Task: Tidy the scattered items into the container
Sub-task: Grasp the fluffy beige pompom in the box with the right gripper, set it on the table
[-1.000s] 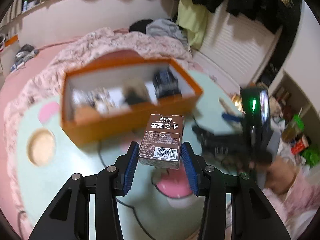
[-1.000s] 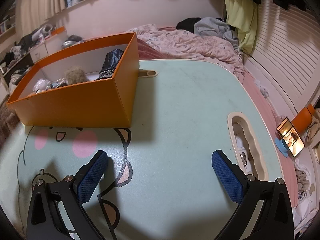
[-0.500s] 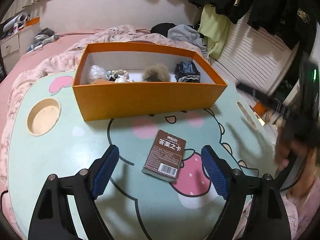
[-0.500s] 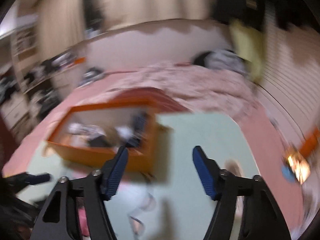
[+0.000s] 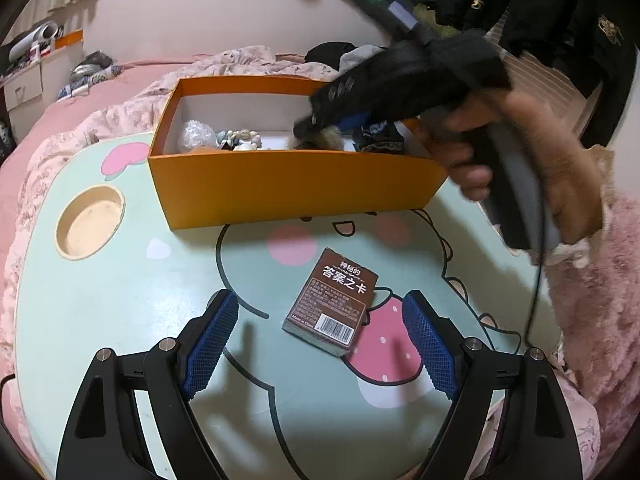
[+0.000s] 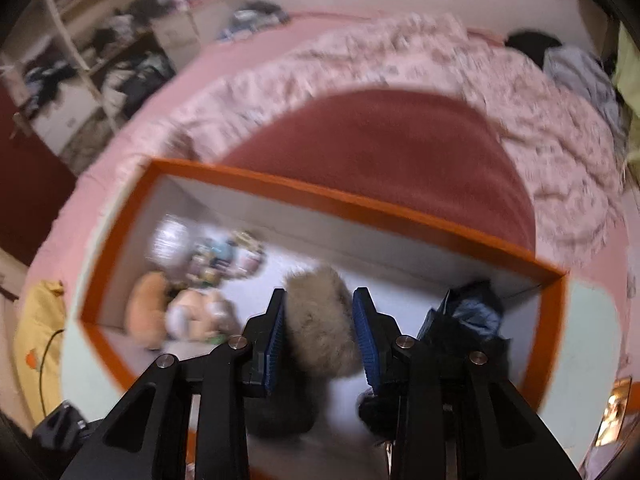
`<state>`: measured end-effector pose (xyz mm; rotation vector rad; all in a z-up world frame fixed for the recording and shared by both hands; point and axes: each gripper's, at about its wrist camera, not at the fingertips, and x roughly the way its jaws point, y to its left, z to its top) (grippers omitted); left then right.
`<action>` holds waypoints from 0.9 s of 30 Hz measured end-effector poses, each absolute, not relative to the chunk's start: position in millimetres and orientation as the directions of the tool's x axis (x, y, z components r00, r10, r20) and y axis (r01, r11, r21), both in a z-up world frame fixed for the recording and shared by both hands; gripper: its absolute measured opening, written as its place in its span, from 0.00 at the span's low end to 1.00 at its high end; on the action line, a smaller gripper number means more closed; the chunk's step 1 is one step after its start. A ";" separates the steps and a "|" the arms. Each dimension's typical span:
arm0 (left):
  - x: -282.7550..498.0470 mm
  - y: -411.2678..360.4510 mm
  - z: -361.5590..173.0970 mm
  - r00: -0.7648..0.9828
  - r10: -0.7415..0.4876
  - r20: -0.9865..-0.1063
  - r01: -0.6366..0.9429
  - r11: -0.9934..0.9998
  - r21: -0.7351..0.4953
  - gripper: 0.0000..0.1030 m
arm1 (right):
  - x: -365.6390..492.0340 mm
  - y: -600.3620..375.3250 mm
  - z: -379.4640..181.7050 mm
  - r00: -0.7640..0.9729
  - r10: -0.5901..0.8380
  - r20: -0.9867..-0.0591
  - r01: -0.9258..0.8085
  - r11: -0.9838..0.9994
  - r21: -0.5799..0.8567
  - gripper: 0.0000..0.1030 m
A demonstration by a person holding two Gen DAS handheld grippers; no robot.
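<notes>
Released since before: flat brown card box (image 5: 331, 307) on mint tabletop (image 5: 120, 304), between left gripper (image 5: 320, 340) wide-open ribbed pads. Right gripper (image 6: 319, 330) closing on fluffy pompom (image 6: 320, 316) inside orange cardboard box (image 6: 352, 204).

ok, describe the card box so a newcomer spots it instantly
Start at the mint cartoon table with the orange box on it. On the table in front of that box, between the open fingers of the left gripper, lies the card box: small, brown, white Chinese lettering, a barcode, and the only loose item outside the orange box.
</notes>
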<state>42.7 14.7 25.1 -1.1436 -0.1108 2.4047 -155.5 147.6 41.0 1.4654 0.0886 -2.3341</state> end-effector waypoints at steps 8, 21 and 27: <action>40.9 7.0 23.0 -0.534 0.464 -0.707 -0.354 -0.882 -0.311 0.82 | -123.1 197.1 107.2 -0.502 -0.517 -0.694 0.366 -0.853 0.371 0.24; 5.5 15.1 66.1 -0.552 0.442 -0.708 -0.338 -0.894 -0.295 0.82 | 7.9 247.7 43.2 -0.503 -0.439 -0.745 0.233 -0.899 0.371 0.24; -53.1 72.9 109.7 -0.547 0.451 -0.705 -0.446 -0.870 -0.210 0.82 | 18.3 227.9 29.6 -0.551 -0.338 -0.763 0.225 -0.941 0.255 0.29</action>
